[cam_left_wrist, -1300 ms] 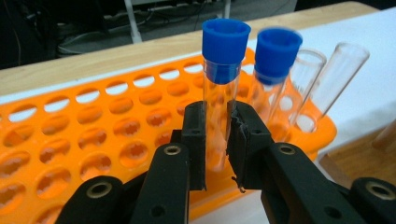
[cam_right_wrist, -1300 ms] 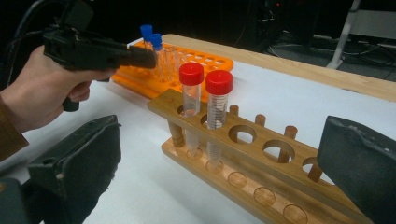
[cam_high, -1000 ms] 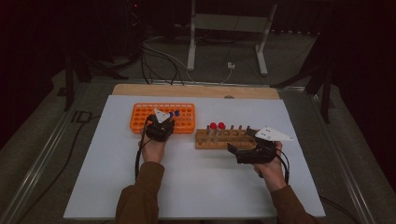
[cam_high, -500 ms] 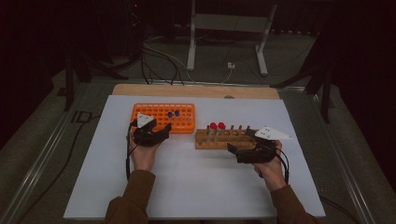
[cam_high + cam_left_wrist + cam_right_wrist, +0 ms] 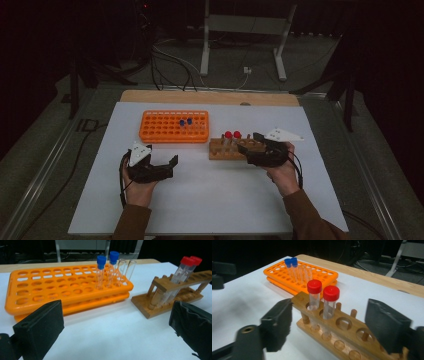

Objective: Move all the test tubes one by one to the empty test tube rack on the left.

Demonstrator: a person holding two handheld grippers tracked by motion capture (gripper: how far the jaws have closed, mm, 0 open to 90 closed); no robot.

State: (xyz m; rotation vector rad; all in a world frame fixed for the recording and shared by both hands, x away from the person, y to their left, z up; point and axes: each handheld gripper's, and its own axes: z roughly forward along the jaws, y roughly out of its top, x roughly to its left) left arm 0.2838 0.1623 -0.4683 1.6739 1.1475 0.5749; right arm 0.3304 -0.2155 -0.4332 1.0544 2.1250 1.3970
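Right hand-held gripper, jaws just closing, unclenched around the red-capped tubes: centre on one tube. Left hand-held gripper released, empty.

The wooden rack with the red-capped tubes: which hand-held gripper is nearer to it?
The right hand-held gripper: its jaws straddle the wooden rack at its near right end. The left hand-held gripper sits apart over bare table, left of the rack, jaws open and empty.
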